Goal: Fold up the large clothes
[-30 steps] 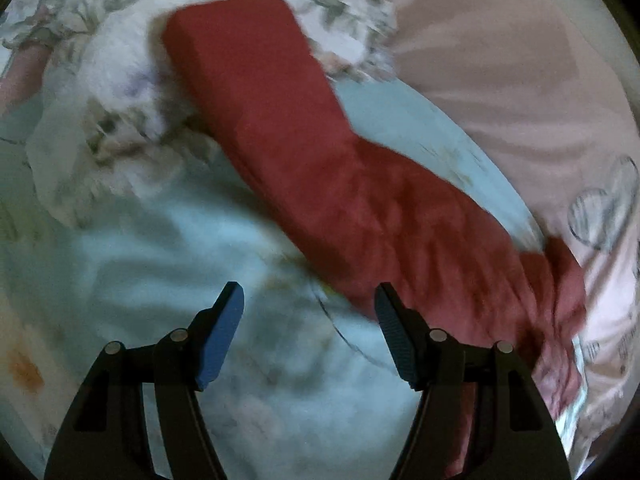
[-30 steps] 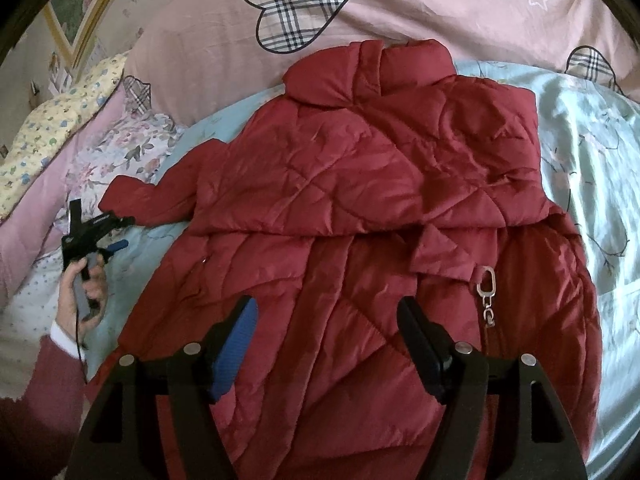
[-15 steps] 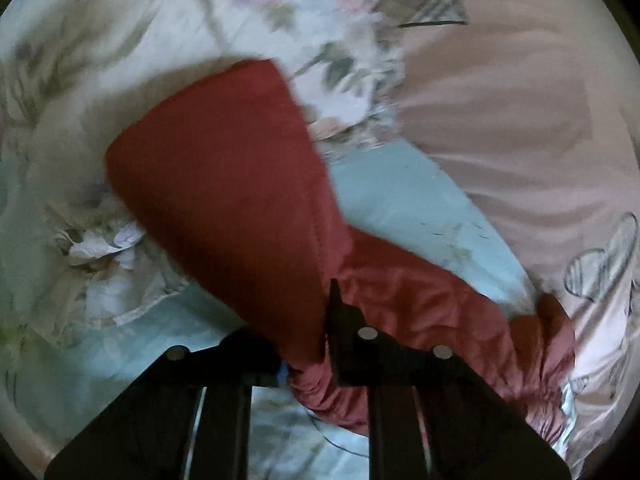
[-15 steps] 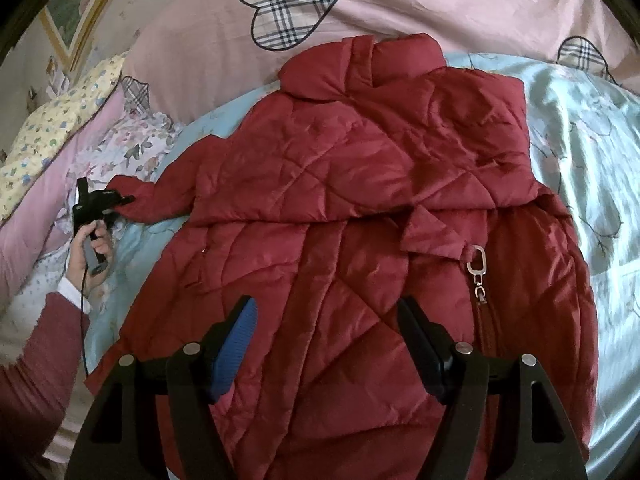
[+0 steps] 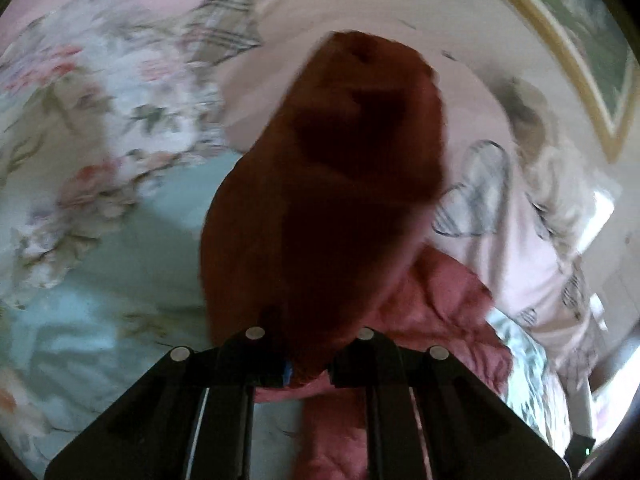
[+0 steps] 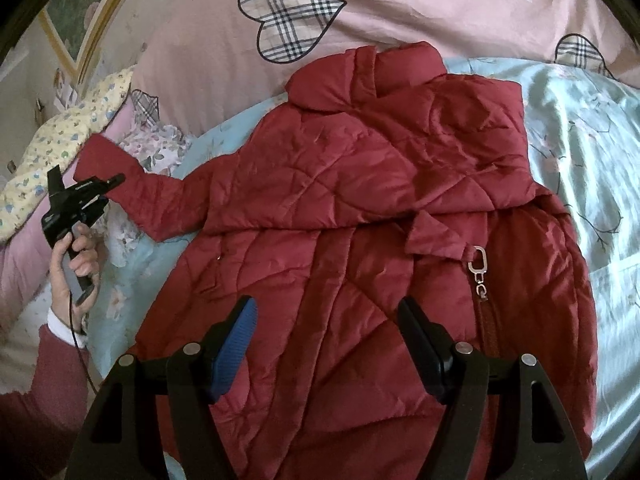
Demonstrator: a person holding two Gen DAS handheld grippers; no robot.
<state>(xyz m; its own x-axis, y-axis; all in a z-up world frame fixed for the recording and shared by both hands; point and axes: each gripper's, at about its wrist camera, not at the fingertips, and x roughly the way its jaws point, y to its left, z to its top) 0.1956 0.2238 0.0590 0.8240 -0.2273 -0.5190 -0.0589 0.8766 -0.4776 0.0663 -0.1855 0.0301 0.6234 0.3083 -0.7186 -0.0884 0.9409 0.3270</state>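
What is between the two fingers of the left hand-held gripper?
The red jacket's sleeve, clamped in the left hand-held gripper; the left wrist view shows it.

Dark red quilted jacket [image 6: 360,208], pale blue floral sheet [image 6: 580,152], pink plaid-heart pillow [image 6: 200,40].

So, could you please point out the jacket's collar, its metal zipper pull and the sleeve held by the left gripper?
collar [image 6: 366,76]: right wrist view, on the upper fold.
metal zipper pull [image 6: 479,270]: right wrist view, on its silver link.
sleeve [image 5: 336,184]: left wrist view, on the raised middle.
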